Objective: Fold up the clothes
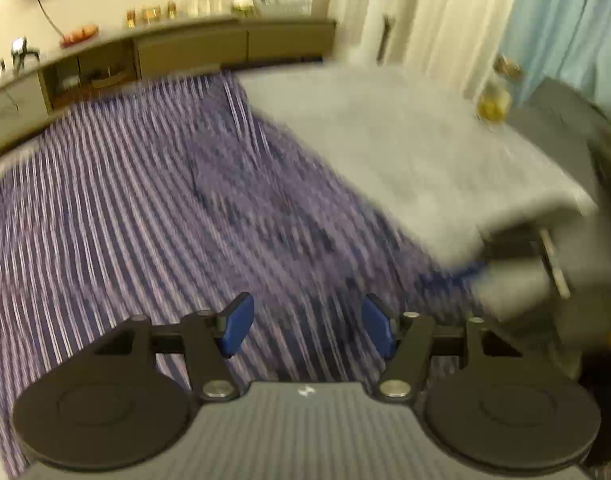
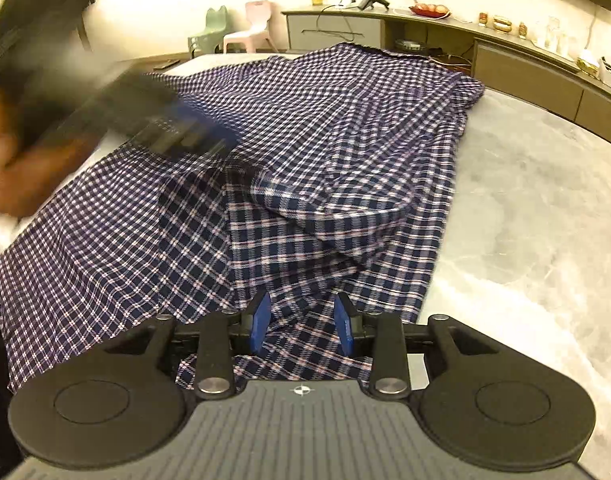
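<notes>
Closest, the right gripper [image 2: 301, 326] hangs over the near hem of the navy-and-white checked cotton shirt [image 2: 289, 152], its blue pads [image 2: 260, 322] narrowly parted with nothing between them. From there the shirt spreads toward twelve o'clock across the grey marble-patterned table [image 2: 537, 208]. At ten o'clock the left gripper [image 2: 177, 136] is a blur above the cloth; its own view shows its fingers [image 1: 236, 326] wide apart and empty. A long sideboard [image 2: 505, 60] lies beyond.

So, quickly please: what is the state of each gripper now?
Left gripper: open, holding nothing.
Right gripper: open over the checked shirt, not gripping it.
</notes>
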The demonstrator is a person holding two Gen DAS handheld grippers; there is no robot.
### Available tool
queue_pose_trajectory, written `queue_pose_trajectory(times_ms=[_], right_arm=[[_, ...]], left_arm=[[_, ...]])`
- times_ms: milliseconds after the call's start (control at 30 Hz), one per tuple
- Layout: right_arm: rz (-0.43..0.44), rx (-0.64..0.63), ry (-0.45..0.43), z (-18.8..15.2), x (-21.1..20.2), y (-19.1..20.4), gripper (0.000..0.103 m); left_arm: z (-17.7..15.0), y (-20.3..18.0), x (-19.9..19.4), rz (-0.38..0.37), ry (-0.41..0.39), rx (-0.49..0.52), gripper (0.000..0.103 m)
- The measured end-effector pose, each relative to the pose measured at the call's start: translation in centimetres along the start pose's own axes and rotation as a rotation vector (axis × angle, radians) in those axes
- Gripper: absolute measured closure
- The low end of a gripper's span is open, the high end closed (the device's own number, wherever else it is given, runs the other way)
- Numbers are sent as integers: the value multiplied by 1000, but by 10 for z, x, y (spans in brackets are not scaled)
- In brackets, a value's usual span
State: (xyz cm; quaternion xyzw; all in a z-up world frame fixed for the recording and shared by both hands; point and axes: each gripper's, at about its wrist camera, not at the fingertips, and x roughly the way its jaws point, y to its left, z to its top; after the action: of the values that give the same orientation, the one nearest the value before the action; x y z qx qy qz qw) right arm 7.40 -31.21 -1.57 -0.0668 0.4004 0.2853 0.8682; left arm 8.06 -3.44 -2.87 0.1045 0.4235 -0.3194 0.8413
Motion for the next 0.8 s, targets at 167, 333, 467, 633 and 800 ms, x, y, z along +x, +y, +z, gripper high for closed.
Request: queue_pose_trajectory(times_ms=[167, 333, 467, 633, 800], right_arm=[[-16, -16, 12, -6, 4, 10, 63], [-27, -21, 16, -13, 6, 15, 63], [-30, -15, 16, -11, 0, 13, 62], [-45, -16, 16, -12, -5, 13, 61], [-72, 7, 16, -14, -10, 6, 61]], left_arm=[[-20, -6, 3, 5, 32, -48, 88], [-13, 9, -5, -125, 34, -321, 99], [-17, 24, -8, -235, 19, -576, 99], [-13, 34, -20, -343, -52, -809, 99], [-39, 22, 0, -267, 63, -827, 99]])
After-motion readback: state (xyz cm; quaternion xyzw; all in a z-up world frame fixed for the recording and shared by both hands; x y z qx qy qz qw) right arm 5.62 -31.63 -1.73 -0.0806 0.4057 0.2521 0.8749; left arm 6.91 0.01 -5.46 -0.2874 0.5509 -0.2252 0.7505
